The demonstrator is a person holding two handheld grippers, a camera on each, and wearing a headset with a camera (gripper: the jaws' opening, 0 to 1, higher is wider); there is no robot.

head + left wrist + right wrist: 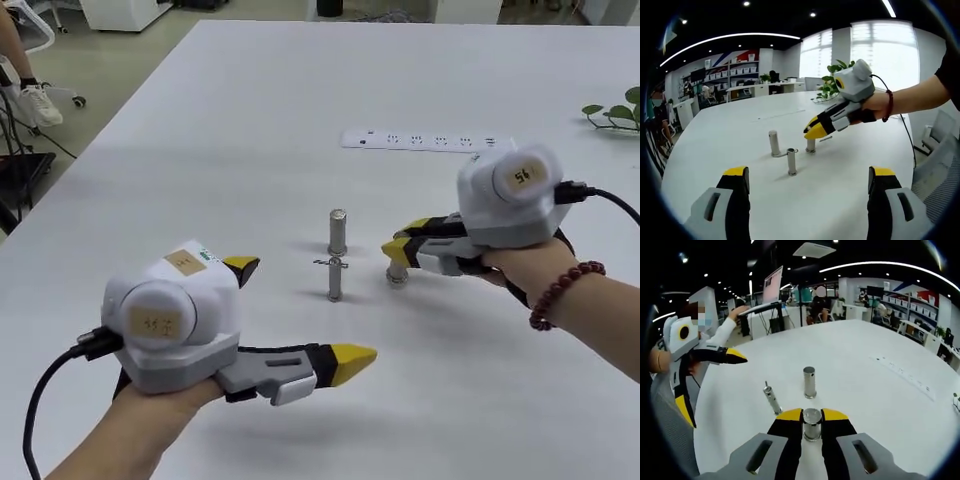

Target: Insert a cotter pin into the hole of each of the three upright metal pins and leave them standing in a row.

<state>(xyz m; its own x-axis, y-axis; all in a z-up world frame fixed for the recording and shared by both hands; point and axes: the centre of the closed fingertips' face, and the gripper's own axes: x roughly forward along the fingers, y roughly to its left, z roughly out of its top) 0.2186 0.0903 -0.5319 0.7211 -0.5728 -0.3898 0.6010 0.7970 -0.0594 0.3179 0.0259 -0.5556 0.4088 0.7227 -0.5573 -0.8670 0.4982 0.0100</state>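
Your right tool (397, 252) is clamped on the end pin (397, 273), which stands upright on the white worktop (200, 150). Just beside it stand two more upright metal pins: the middle pin (335, 282), with a cotter pin (330, 264) through its top, and the far pin (338, 232). Your left tool (300, 313) hovers nearer you, jaws wide apart, holding nothing. A power strip (430, 141) lies beyond the pins.
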